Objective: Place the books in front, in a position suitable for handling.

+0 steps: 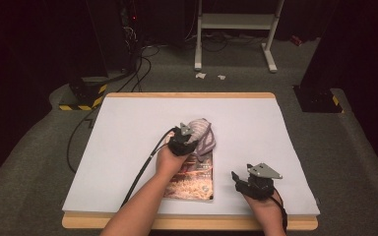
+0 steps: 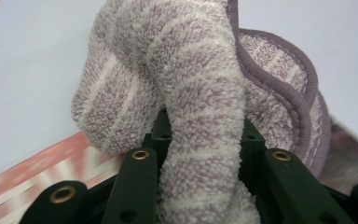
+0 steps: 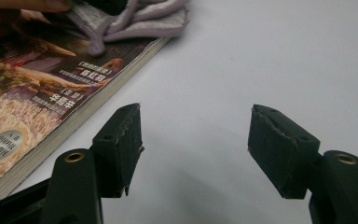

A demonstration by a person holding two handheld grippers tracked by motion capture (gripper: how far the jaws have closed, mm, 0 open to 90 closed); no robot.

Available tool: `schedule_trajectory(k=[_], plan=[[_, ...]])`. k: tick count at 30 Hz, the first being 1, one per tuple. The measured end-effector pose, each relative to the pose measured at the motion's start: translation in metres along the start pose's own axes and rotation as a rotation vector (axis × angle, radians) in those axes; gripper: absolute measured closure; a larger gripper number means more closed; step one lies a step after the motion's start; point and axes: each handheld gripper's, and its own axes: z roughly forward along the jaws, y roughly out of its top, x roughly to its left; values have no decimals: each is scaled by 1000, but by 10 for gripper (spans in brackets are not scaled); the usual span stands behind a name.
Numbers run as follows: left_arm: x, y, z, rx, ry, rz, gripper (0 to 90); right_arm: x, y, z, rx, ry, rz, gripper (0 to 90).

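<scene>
**Towel gripped and working over the book cover**

Black jaws of your left tongs (image 2: 200, 186) sit closest to the lens in the left gripper view, and they are clamped on a thick fold of the striped towel (image 2: 200, 93); the terry pile bulges up between them and its stitched mauve hem curls off to one side. In the high view those left tongs (image 1: 189, 137) hold the bunched towel (image 1: 203, 133) at the far end of the book (image 1: 193, 177), so the cloth rests partly on the cover and partly on the white worktop (image 1: 128, 147) beyond it.

Your right tongs (image 1: 236, 178) hang just beside the book's near right corner, apart from it. In the right gripper view their jaws stand wide with nothing between them, bare worktop (image 3: 242, 70) ahead and the book's spine edge (image 3: 74, 126) off to one side.

Judging from this, you look to be wiping the cover. The pick-up is done, since the towel is firmly held. The cloth has reached only the far end of the cover, so most of the glossy surface toward you seems yet to be passed over. Nothing pins the book, so it could slide under the towel; your free right tongs are placed well to steady it.
</scene>
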Motion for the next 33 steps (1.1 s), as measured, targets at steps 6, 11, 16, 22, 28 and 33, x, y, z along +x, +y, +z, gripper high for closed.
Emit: schedule_trajectory(k=[6,11,16,22,28,33], plan=[[-13,5,7,-13,-17,17,679,1,0,-1,-3,3,-3,351],[-4,2,1,-3,-3,23,679,1,0,-1,-2,2,-6,351],[18,-9,-12,4,25,-11,679,1,-1,-1,3,5,-1,351],[46,-25,-28,-7,72,-38,684,0,-2,1,9,-3,-1,351],[68,-43,-49,-20,109,-65,692,1,-1,0,6,-6,-7,351],[85,-54,-70,-38,133,-89,706,1,-2,0,8,-7,-3,351]])
